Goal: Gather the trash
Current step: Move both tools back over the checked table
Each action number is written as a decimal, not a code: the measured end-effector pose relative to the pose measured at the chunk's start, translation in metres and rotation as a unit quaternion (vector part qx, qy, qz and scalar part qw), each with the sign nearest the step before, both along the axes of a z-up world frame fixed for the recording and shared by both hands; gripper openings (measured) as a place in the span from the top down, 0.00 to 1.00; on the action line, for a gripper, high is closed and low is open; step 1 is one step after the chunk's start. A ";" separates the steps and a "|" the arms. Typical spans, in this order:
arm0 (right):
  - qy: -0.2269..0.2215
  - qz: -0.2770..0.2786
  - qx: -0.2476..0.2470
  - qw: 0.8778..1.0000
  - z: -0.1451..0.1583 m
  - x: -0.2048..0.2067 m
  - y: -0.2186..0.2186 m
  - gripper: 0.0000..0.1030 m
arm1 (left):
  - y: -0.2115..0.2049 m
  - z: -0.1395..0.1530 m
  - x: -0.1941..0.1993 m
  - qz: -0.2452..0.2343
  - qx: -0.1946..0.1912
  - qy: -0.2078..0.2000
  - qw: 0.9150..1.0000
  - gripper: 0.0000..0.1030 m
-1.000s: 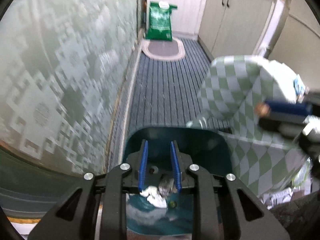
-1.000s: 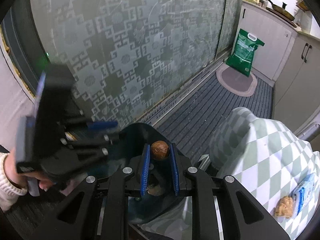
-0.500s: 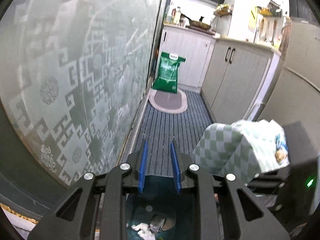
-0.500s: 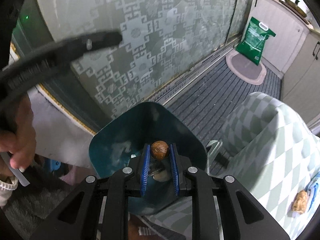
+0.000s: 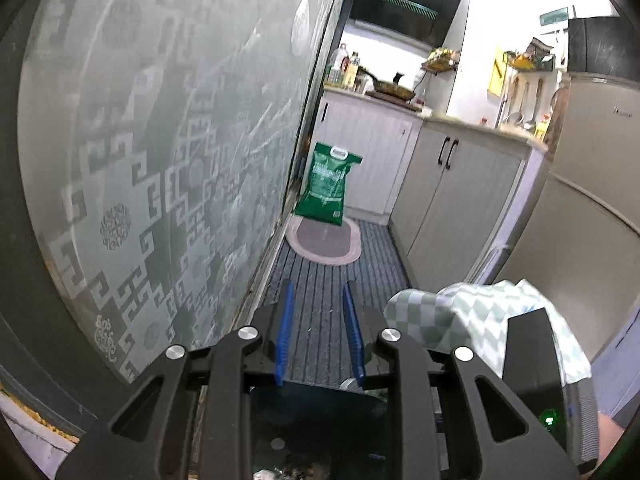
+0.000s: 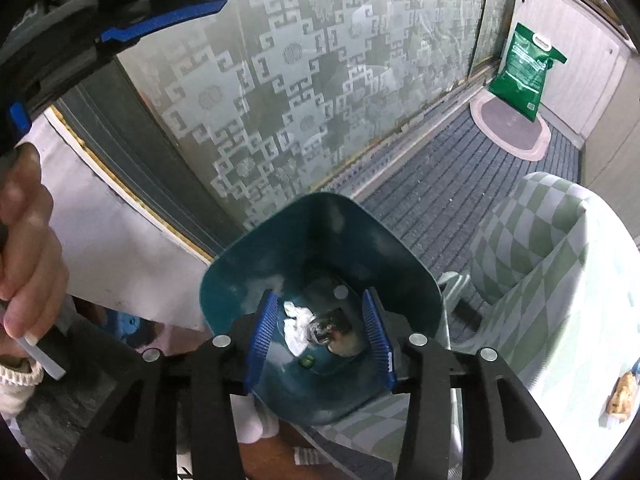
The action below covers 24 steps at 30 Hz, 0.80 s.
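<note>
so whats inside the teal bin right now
In the teal bin, a crumpled white tissue lies beside some dark, shiny scraps. The right tongs, jaws opening with nothing between them, cover part of the bottom, so more may be hidden.

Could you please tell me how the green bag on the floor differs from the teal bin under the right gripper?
The green bag stands upright, sealed and printed, on the oval mat; the teal bin is open-topped, plain, holding crumpled trash. The bag sits far off; the bin lies directly beneath the right gripper, whose jaws are opening.

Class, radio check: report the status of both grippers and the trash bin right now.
Right gripper opening above teal bin, nothing between pads. Left gripper empty, clear of bin. Crumpled paper and scraps inside. Nothing blocking.
</note>
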State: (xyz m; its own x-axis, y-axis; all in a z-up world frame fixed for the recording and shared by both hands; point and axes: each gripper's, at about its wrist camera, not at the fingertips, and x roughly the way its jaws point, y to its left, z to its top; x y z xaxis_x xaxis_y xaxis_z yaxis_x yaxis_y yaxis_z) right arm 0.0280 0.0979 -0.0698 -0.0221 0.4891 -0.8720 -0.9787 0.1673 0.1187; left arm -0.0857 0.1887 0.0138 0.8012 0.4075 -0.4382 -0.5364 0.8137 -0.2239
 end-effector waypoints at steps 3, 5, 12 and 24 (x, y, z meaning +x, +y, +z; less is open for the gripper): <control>-0.005 -0.007 0.024 1.000 0.011 0.003 -0.004 0.56 | -0.008 0.011 0.000 -0.003 0.010 -0.017 1.000 0.70; -0.010 -0.019 0.048 0.999 0.022 0.008 -0.009 0.56 | -0.014 0.017 0.001 -0.007 0.014 -0.028 0.999 0.66; -0.028 -0.075 0.096 0.992 0.046 0.037 -0.036 0.53 | -0.035 0.025 0.018 -0.027 0.030 -0.036 0.999 0.60; -0.066 -0.174 0.137 0.973 0.081 0.102 -0.115 0.41 | -0.088 0.024 0.063 -0.084 0.023 -0.023 0.996 0.42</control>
